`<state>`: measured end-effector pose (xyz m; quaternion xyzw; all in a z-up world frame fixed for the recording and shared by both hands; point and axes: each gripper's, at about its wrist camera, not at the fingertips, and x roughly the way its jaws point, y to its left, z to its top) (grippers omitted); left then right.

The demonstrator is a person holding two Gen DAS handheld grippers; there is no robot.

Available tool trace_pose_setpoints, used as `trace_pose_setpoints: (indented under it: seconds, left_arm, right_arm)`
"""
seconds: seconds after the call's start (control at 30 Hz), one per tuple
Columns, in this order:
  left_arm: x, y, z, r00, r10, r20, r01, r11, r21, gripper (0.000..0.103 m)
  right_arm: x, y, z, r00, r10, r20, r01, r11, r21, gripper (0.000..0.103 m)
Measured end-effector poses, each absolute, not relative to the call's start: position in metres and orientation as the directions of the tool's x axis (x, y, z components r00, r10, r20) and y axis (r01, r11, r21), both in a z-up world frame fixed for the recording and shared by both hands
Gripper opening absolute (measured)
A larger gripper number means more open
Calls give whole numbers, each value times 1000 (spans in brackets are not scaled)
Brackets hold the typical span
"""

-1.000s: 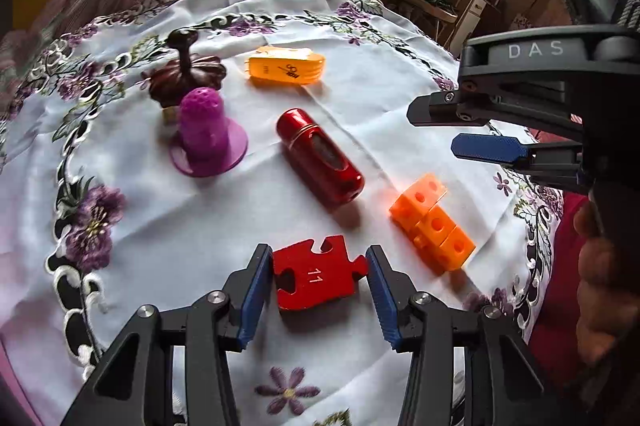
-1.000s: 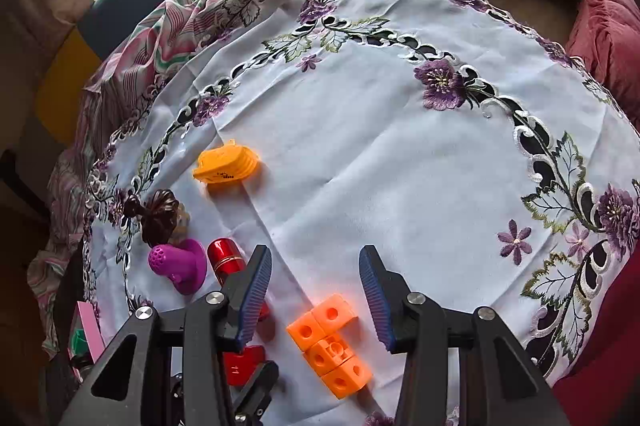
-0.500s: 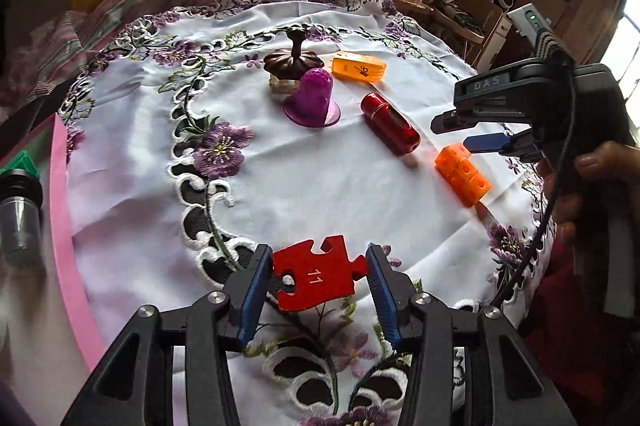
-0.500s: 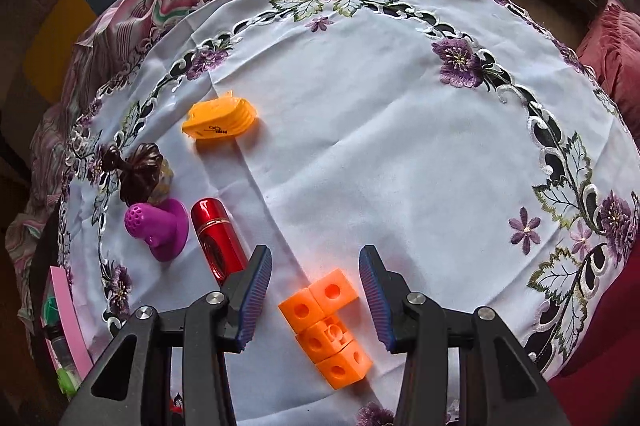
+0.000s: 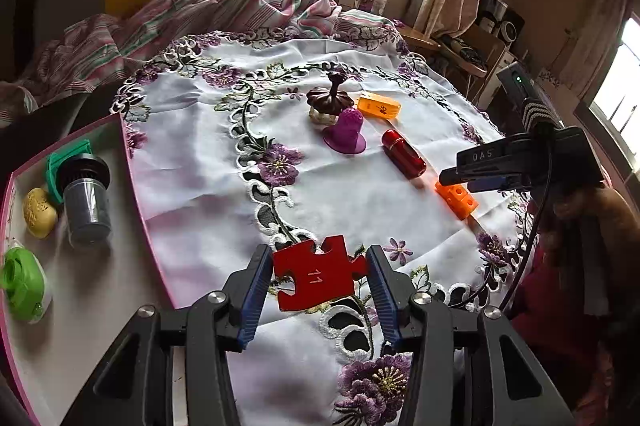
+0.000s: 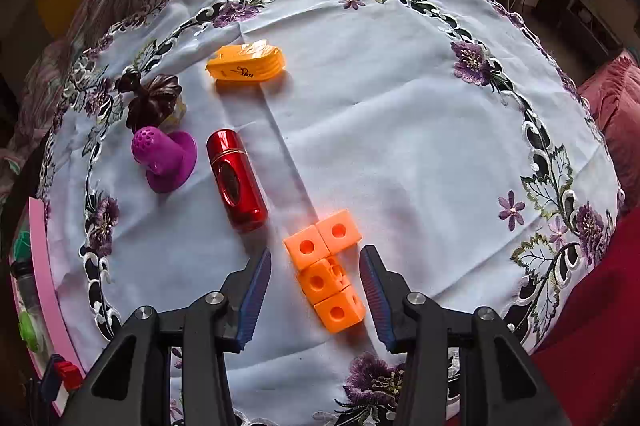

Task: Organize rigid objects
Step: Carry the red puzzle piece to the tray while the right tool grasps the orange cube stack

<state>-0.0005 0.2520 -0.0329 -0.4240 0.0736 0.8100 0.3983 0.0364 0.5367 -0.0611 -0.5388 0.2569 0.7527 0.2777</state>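
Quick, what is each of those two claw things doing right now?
Left gripper: shut on the red puzzle piece, lifted off the cloth.
Right gripper: open, holding nothing, jaws either side of the orange cube block.

I see a flat red puzzle piece (image 5: 318, 276) marked 11 pinched edge to edge between my left tongs (image 5: 316, 286), lifted clear of the cloth and tilted slightly. Between the blue pads of my right tongs (image 6: 316, 290), untouched, lies a cluster of orange cubes (image 6: 325, 274) with round holes, joined in a crooked chain. Just ahead and left of those tongs a glossy red cylinder (image 6: 237, 182) lies on its side. Further left stands a purple perforated cone (image 6: 162, 156) on a flared base, touching a dark brown lobed piece with a knob (image 6: 150, 98). Beyond them, well ahead, lies an orange ribbed case (image 6: 247, 63).
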Motion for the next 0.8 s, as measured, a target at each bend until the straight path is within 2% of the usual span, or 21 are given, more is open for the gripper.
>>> trace_pose_setpoints:
  seconds: [0.17,0.2,0.37,0.53,0.7,0.8]
  left_arm:
    - [-4,233,-31,-345,578,-739,-686,-693,-222,48]
    - [-4,229,-30,-349,577,-738,-681,-697,-222,48]
    - [-11,196,-28,-376,560,-738,-631,-738,-239,48]
    - [-25,152,-25,-425,519,-742,-542,-802,-250,48]
    - [-38,109,-27,-511,415,-753,-424,-883,-199,48]
    - [-43,90,-28,-543,364,-757,-372,-912,-171,48]
  right_arm:
    - [34,530,-76,-203,128,-971,-678,-734,45,44]
    - [32,528,-77,-199,132,-971,-668,-743,36,27]
    - [20,503,-65,-260,192,-946,-573,-820,-9,27]
    - [-2,458,-53,-406,64,-912,-377,-921,103,27]
    - [-30,414,-73,-373,45,-927,-245,-968,51,27]
    - [-32,398,-83,-349,108,-931,-177,-983,-48,27]
